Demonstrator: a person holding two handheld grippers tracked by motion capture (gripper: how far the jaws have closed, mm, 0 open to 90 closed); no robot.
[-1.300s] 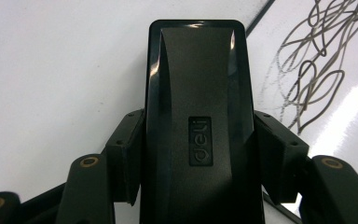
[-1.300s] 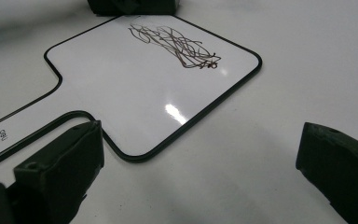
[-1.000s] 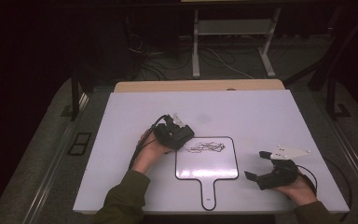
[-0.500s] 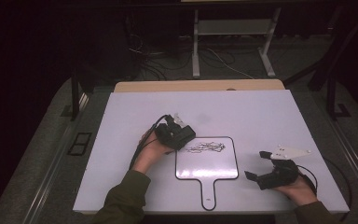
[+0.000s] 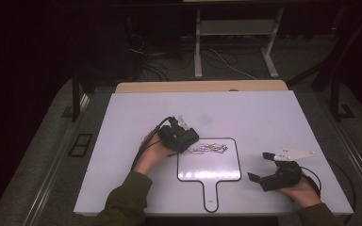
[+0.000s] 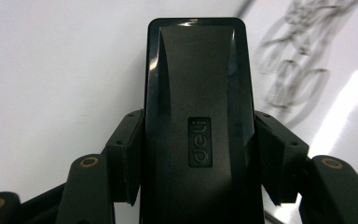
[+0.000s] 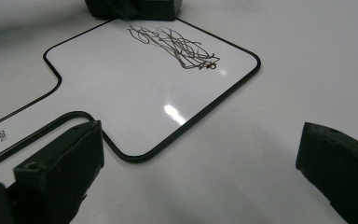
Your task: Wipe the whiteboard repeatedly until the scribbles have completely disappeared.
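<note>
A small white paddle-shaped whiteboard (image 5: 209,167) (image 7: 135,93) with a black rim lies flat on the table, handle toward the person. Dark scribbles (image 5: 209,149) (image 7: 172,46) (image 6: 303,56) run across its top part. My left gripper (image 5: 185,140) (image 6: 198,154) is shut on a black board eraser (image 5: 183,136) (image 6: 198,93), which sits at the board's upper left corner, just left of the scribbles. To the right of the board my right gripper (image 5: 258,166) (image 7: 200,154) rests low over the table, open, with nothing between its pads.
The white tabletop (image 5: 264,117) spreads wide behind and beside the board. A tan board edge (image 5: 202,86) lies along its far side. Beyond it are a metal stand (image 5: 235,47) and cables (image 5: 151,56) on the dark floor.
</note>
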